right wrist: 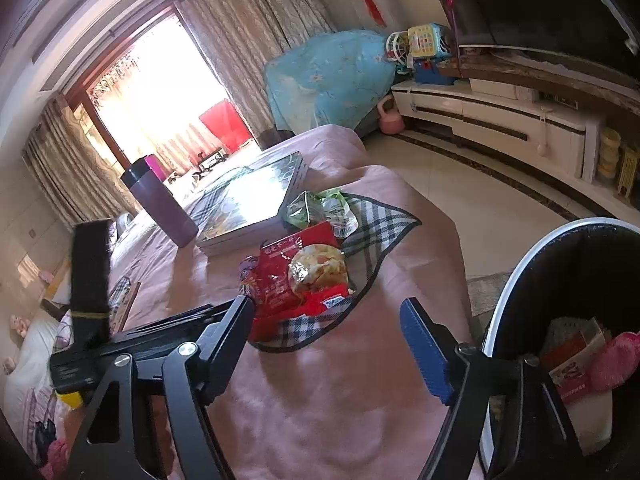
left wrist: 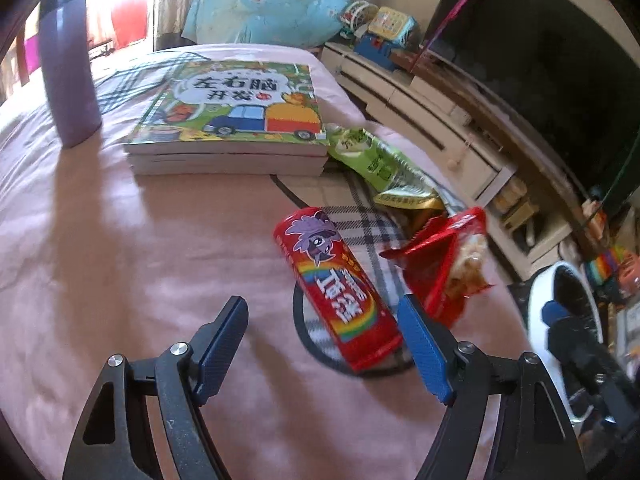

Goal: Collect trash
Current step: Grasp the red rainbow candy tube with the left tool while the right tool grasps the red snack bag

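The left gripper [left wrist: 322,332] is spread wide, holding nothing. Just ahead, between its fingers and closer to the right one, lies one red snack tube [left wrist: 338,288] on its side, its long axis running away from the claw and slightly leftward. Touching that right finger's tip is one red snack bag [left wrist: 448,264]; beyond lie one green wrapper [left wrist: 370,152] and one purple tumbler [left wrist: 70,64]. The right gripper [right wrist: 328,320] also gapes empty, the red bag just ahead and the trash bin [right wrist: 516,280] at its right.
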Tool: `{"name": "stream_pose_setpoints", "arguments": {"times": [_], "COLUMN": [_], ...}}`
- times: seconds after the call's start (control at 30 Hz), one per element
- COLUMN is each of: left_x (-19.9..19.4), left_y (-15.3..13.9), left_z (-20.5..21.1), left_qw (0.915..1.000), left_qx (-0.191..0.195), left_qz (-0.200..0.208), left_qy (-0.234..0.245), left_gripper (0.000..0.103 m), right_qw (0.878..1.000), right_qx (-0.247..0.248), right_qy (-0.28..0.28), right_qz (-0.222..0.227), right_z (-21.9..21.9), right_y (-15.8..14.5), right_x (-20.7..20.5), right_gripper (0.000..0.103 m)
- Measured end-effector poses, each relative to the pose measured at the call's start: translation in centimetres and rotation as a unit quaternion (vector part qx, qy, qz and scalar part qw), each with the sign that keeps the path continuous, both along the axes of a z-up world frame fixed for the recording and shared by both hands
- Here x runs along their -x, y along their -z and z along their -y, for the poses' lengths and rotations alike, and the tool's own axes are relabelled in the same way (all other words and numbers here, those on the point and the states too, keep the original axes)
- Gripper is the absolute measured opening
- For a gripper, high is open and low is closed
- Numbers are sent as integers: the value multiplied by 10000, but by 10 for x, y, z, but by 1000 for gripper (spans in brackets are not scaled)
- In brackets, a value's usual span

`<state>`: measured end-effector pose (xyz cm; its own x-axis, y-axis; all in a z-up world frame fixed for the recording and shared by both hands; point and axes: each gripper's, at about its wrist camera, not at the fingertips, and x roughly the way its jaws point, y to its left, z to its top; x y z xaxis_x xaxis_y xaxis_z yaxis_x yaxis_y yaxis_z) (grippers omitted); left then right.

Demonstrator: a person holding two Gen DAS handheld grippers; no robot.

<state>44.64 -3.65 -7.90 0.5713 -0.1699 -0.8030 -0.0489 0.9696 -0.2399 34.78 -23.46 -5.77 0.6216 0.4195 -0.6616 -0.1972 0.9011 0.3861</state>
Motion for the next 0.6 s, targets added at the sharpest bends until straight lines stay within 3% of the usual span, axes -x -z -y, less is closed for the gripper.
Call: {"name": "stream_pose_setpoints", "arguments": {"times": [0.1,0.13,0.17,0.43,0.6], "left_x": [-3,-2,-1,46,65], "left_y": [6,5,5,3,7], "left_z": [1,1,-1,-53,-83], "left_qw": [9997,9992,9987,9968,9962], "left_qx": [77,194,266,511,619], "left_qz": [114,158,147,56,-17], "left_qy": [179,317,398,619,605], "left_gripper": [58,45,39,34,34], "right_qw": [10000,10000,10000,9995,9980], "right_qx": [-10,4,23,202,557], "right_qy": [-15,-19,-20,-152,-155], "right_qz": [-49,-60,-66,-178,-240], "right_z": [1,0,-1,-28,-53], "right_y": [2,3,3,9,18], "right_x": [-3,-5,-7,-23,-37], "right_gripper": [75,75,75,76,91]}}
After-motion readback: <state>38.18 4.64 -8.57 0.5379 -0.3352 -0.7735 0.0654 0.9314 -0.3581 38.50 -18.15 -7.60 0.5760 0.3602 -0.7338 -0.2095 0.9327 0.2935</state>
